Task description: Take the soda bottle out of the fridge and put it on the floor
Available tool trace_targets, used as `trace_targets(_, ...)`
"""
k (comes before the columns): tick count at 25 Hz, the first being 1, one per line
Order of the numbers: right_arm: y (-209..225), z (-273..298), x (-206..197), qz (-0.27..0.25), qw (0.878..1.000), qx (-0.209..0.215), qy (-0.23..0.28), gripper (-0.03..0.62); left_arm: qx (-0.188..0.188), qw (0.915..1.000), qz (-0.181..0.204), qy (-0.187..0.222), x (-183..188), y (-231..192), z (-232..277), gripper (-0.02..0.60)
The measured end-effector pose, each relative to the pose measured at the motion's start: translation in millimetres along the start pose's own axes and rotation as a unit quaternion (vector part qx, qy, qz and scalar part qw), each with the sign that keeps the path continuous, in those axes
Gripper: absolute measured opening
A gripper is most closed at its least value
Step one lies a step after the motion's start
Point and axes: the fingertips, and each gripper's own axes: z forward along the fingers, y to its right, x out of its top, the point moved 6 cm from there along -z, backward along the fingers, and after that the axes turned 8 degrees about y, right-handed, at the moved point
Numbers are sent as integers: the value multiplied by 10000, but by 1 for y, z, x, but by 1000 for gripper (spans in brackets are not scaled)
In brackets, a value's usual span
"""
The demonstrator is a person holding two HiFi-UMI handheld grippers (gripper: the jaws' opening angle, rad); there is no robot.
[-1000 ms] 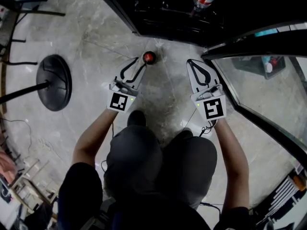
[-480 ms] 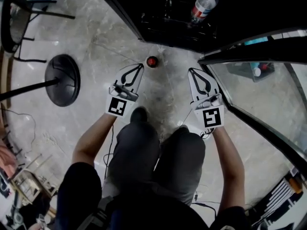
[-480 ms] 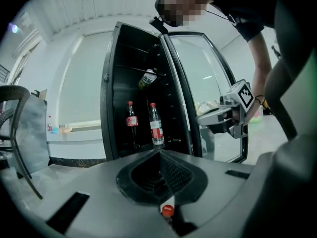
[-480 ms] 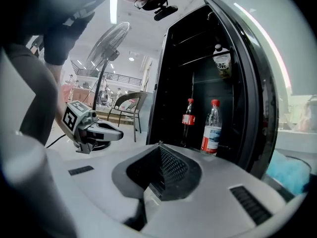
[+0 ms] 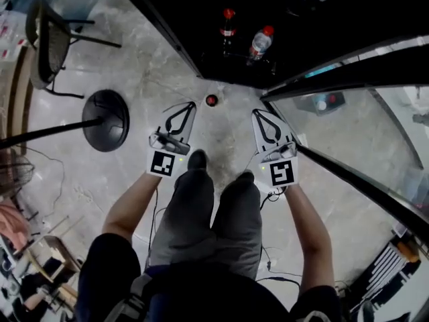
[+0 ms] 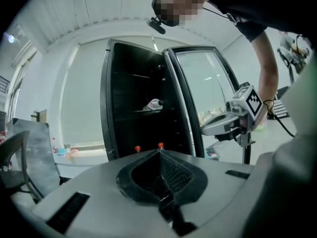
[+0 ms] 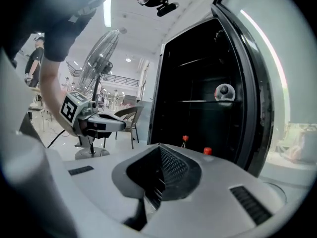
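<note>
1. Pale marbled floor (image 5: pixel 144 72) under a standing person's legs (image 5: pixel 214 213). Black fridge (image 5: pixel 194 19) ahead, its glass door (image 5: pixel 355 133) swung open on the right.
2. Soda bottle (image 5: pixel 211 100): upright on the floor just outside the fridge's open front, red cap up, seen from above. It sits ahead of and between the two gripper tips and touches neither.
3. Left gripper (image 5: pixel 192 104): jaws clenched tip to tip, nothing between them. The left gripper view agrees.
4. Right gripper (image 5: pixel 255 112): jaws likewise pressed together and empty, as the right gripper view shows.
5. Both grippers are held side by side above the person's shoes, pointing toward the fridge.
6. Inside the fridge, a dark bottle (image 5: pixel 228 27) and a clear bottle (image 5: pixel 260 42), both red-capped, stand on the low level. A third bottle (image 6: pixel 154 104) lies on its side on a higher shelf.
7. Left side: round black fan base (image 5: pixel 106 120), with a chair (image 5: pixel 47 42) beyond it.
</note>
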Motion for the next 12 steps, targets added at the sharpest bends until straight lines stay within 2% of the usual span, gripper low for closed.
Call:
trace_targets(3,2,-7,56,61,9999,-102,24,18,-60,9993,348,-116,56,-13,-5,23)
trace_targets(4,3,-10,76,83,9998,-162,35,18,26,9995,297,-90,77,-17,-7,23)
trace_targets(7,9,-19,135,166,9991,-383,111,18,516,9978,-373,167,136,-30,-10,23)
trace_targets(12,21,-27,214,294,9973,-664,68,18,662,9967,-416,234,219,-49,-6,23)
